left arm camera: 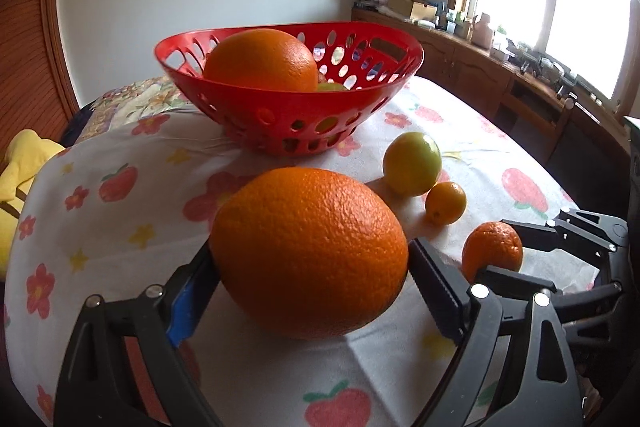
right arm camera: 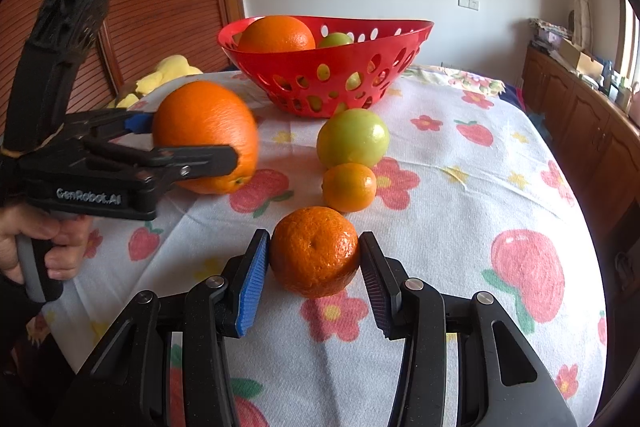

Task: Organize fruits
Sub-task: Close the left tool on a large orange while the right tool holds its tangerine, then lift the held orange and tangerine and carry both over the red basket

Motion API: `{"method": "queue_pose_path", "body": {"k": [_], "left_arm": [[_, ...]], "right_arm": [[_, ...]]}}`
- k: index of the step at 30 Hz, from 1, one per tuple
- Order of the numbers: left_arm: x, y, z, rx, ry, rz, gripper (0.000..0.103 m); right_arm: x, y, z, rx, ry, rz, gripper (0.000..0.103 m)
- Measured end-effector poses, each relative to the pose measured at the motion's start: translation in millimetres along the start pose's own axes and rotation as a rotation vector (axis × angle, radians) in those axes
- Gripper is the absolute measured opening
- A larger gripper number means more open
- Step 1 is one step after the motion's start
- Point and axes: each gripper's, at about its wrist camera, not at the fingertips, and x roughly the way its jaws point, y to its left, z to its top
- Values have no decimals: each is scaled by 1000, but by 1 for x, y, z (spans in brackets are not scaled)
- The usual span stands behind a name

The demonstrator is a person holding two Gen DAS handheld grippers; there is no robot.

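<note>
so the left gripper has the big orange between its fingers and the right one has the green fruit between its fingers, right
Not quite. In the right wrist view the right gripper has the small bumpy tangerine between its fingers; the green fruit sits farther back on the cloth, untouched. The left gripper does have the big orange between its fingers.

"GenRobot.AI" in pale letters on body of left tool; no other legible txt.
</note>
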Motion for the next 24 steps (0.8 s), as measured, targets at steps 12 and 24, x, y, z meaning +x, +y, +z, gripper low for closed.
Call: {"method": "queue_pose_path", "body": {"k": [12, 24], "left_arm": [[-1, -1, -1, -11, -18, 7, 92], [-6, 8, 1, -67, -39, 10, 91]], "right_arm": [[3, 0, 0, -3, 9, 2, 46], [-8, -12, 7, 25, -23, 13, 46]]}}
